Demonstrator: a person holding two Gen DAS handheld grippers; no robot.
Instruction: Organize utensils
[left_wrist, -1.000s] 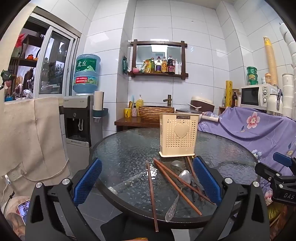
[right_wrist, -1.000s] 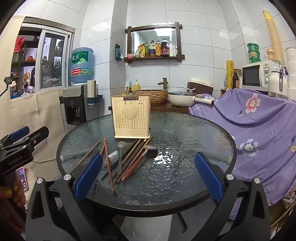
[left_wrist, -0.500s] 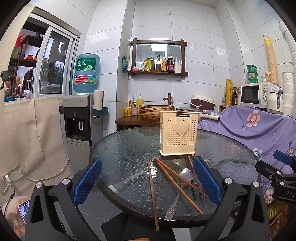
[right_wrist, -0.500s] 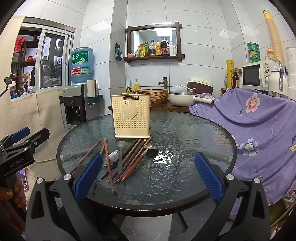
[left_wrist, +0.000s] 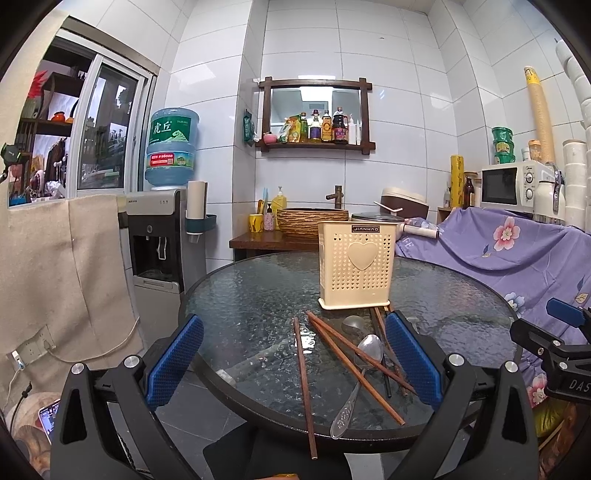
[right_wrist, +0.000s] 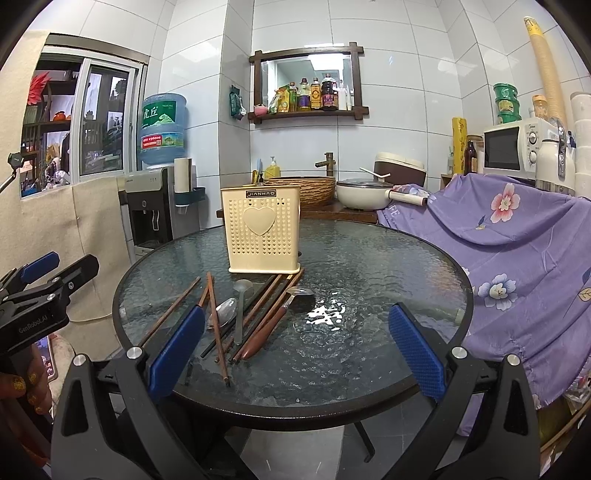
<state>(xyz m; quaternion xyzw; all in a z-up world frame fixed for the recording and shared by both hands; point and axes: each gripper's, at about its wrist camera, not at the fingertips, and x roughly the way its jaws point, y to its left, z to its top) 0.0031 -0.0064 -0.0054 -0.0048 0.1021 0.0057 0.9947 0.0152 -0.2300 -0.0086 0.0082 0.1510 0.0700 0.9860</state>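
A cream utensil holder (left_wrist: 355, 265) with a heart on its front stands upright on a round glass table (left_wrist: 240, 306); it also shows in the right wrist view (right_wrist: 261, 229). In front of it lie loose brown chopsticks (left_wrist: 303, 376), a metal spoon (left_wrist: 364, 363) and, in the right wrist view, a wooden-handled spoon (right_wrist: 271, 325) and more chopsticks (right_wrist: 216, 325). My left gripper (left_wrist: 295, 362) is open and empty, held near the table's front edge over the utensils. My right gripper (right_wrist: 295, 347) is open and empty, near the table's front edge, right of the pile.
A water dispenser (left_wrist: 159, 236) stands left of the table. A purple flowered cloth (right_wrist: 517, 258) covers furniture at the right. A wooden counter with a woven basin (right_wrist: 310, 188) and a pot (right_wrist: 364, 192) stands behind the table.
Both grippers have drifted slightly; the view has barely shifted. Nothing on the table has moved.
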